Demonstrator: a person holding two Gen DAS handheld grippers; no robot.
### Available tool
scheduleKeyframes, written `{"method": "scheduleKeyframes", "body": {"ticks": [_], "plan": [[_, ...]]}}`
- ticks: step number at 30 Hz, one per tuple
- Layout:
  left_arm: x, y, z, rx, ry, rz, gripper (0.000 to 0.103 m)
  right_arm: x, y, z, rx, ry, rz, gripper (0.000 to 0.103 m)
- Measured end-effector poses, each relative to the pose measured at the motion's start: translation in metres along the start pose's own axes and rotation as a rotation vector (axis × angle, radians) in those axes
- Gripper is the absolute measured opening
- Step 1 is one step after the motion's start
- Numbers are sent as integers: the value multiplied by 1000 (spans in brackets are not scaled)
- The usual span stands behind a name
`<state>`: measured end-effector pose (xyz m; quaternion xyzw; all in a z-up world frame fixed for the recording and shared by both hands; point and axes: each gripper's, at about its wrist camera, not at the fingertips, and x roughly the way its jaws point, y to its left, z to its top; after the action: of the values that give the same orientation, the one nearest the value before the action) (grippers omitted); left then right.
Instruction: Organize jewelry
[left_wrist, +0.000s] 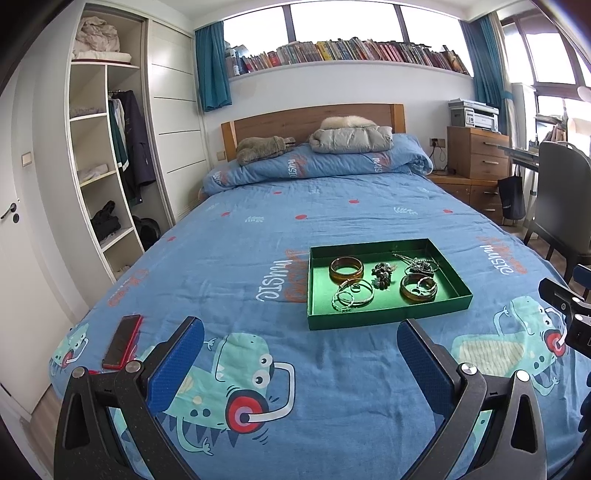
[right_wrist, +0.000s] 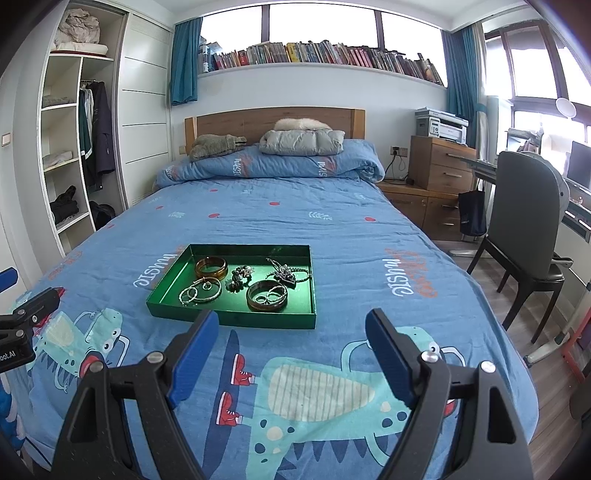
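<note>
Green shallow cardboard tray lies on bed with blue dinosaur-print cover, holds all jewelry: two brown bangles, bunch of silver hoops, dark bead cluster, tangled silver chain. Left gripper jaws wide apart, nothing between. Right gripper jaws wide apart, also nothing between, just before tray. Red phone near left edge of bed.

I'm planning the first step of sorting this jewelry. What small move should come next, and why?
Probably ease the right gripper forward over the near wall of the green tray. Both grippers hang short of it with jaws wide and empty, and the amber bangle lies nearest the right one.
</note>
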<state>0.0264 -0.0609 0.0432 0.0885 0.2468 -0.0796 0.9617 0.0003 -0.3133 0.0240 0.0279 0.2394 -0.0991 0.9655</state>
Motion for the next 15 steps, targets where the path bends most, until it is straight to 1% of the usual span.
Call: {"method": "scheduleKeyframes", "body": {"ticks": [15], "plan": [[11,-1,-1,-5,13,-3,103,11,-4,-4,7,13,-4,81]]}}
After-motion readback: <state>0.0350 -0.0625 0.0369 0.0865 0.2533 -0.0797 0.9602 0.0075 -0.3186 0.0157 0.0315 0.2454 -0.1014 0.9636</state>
